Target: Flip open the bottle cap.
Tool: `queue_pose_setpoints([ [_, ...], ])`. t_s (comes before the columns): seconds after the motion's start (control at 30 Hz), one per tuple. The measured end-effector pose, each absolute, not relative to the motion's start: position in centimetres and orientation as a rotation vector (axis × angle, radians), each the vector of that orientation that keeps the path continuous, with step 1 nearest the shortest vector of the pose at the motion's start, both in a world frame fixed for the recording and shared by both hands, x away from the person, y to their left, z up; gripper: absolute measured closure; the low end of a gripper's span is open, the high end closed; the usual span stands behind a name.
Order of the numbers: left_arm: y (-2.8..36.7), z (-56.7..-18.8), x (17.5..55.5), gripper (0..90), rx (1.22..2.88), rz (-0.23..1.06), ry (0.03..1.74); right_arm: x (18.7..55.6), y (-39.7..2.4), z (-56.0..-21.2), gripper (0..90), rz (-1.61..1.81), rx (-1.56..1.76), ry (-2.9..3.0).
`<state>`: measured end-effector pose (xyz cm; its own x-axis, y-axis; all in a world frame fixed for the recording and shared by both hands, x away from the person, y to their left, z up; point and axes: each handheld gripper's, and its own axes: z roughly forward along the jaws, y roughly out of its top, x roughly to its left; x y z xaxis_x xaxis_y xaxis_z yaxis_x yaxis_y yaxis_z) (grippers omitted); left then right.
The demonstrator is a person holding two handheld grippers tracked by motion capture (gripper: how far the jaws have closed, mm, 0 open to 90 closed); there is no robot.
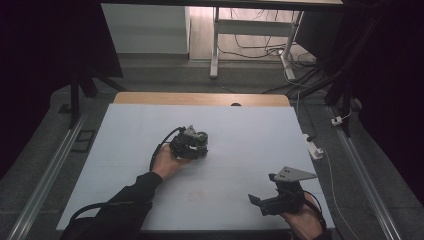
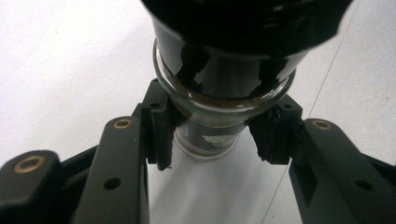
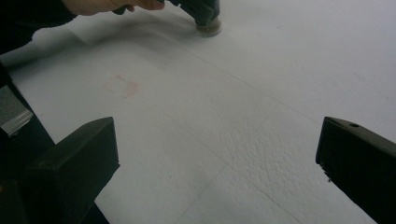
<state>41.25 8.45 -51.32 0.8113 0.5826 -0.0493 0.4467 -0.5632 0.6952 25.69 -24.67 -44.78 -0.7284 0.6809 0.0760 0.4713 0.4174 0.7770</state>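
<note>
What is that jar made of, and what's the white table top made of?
The jar looks like clear, shiny glass: you can see through its rim, and it mirrors bright spots. Its dark top looks like glossy plastic, though that's less sure. The table top looks like a matte white foam or plastic sheet, with a fine bumpy grain.

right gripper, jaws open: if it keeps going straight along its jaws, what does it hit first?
Probably the white table sheet: the right gripper looks low across it with nothing between its jaws. Farther along that line sits the glass jar held by the left gripper. Depth is unclear.
</note>
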Motion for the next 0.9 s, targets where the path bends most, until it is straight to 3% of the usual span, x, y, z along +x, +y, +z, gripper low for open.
queue_pose_setpoints([
  [0.9, 8.5, -51.4, 41.2, 53.9, 2.258, 0.244, 0.742, 28.9, -19.2, -44.2, 0.0, 1.281, 0.869, 2.53],
])
